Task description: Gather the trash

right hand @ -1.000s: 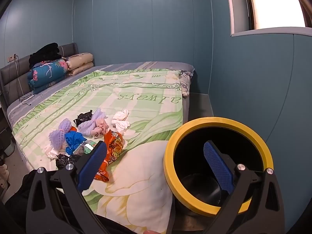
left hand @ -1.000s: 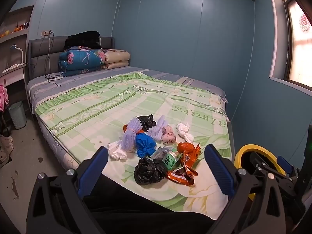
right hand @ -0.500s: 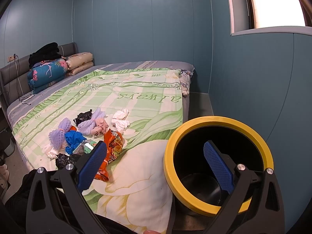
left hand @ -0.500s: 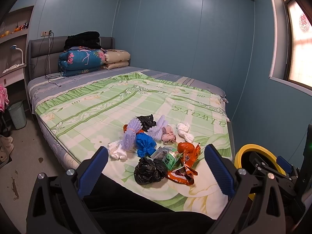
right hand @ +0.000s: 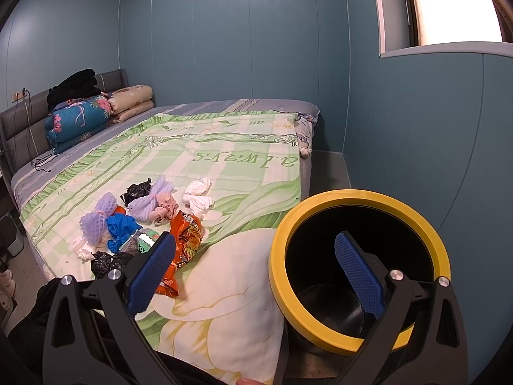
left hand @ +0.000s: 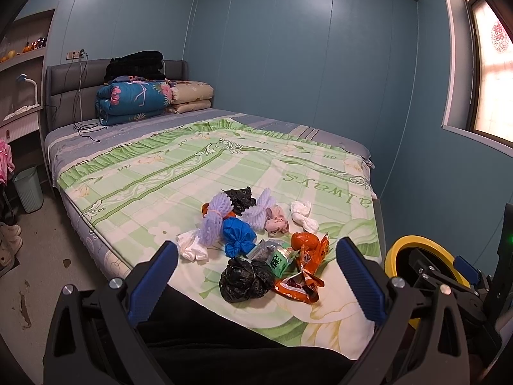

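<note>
Both grippers' jaws wide apart, nothing held; approach crumpled black plastic bag (left hand: 244, 278) w/ left gripper (left hand: 256, 280) first, nearest; drop into yellow-rimmed black bin (right hand: 357, 268).

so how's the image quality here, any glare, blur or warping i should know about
Left wrist view: strong fisheye bending of walls, window glowing but readable, trash pile sharp. Right wrist view: window blown out white, same curvature, yellow-rimmed bin interior very dark, no motion blur.
</note>
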The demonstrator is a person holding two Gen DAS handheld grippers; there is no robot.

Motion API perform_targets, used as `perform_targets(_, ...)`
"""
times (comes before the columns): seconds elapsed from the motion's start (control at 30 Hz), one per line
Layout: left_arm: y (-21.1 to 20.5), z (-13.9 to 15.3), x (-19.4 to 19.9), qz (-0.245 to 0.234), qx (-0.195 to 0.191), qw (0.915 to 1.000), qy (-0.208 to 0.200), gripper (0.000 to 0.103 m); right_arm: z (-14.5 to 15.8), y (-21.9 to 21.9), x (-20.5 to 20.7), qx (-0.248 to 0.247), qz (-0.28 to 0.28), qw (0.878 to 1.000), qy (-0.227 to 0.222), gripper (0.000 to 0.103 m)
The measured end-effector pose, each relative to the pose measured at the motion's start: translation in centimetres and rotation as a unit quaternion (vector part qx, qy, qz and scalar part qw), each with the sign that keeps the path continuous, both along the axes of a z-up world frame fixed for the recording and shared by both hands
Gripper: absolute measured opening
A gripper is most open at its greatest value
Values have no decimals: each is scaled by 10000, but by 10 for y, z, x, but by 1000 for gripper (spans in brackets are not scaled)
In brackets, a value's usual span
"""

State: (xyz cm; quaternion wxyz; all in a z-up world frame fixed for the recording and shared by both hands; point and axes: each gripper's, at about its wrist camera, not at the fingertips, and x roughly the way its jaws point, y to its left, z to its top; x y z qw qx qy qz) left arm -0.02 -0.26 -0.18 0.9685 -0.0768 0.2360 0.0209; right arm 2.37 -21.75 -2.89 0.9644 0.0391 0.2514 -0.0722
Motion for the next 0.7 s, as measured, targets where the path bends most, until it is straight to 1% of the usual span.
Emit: perform_targets(0.7, 0, 0, -1, -4, -8, 10000, 17, 95, -3, 1, 0, -4, -10, 10000, 45, 95)
